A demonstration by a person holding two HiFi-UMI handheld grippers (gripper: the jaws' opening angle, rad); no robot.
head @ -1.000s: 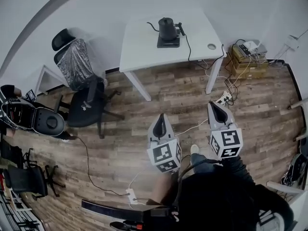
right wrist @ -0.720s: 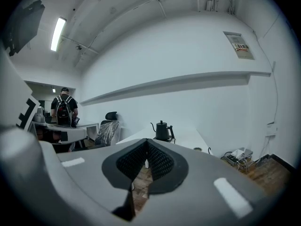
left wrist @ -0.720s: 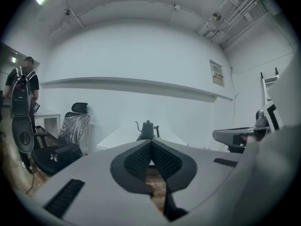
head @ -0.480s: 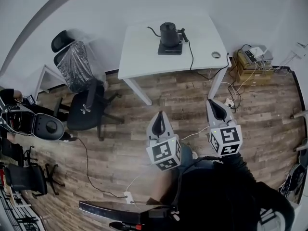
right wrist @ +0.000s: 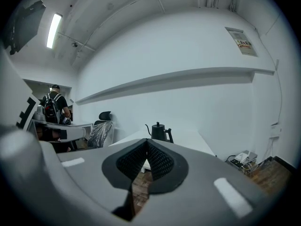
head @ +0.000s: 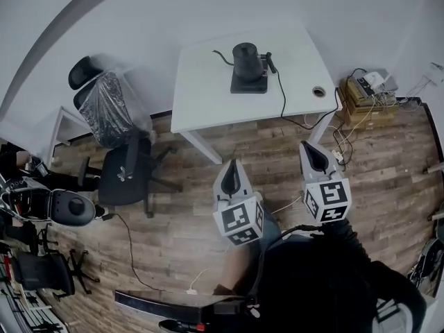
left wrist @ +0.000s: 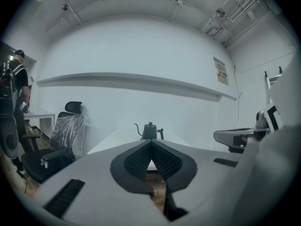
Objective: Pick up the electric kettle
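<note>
With my left gripper [head: 232,175] and right gripper [head: 316,159] both closed on nothing, I'm well short of the electric kettle [head: 247,61] on the far table [head: 201,82], which looks rigid, slick, likely weighty, and best clamped by its handle.

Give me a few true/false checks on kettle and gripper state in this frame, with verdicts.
1. The electric kettle stands on its base on the white table. True.
2. The left gripper grips the kettle. False: it is shut on nothing, well short of the table.
3. The right gripper is open. False: its jaws are together, empty.
4. A black office chair stands off the table's left end in the head view. True.
</note>
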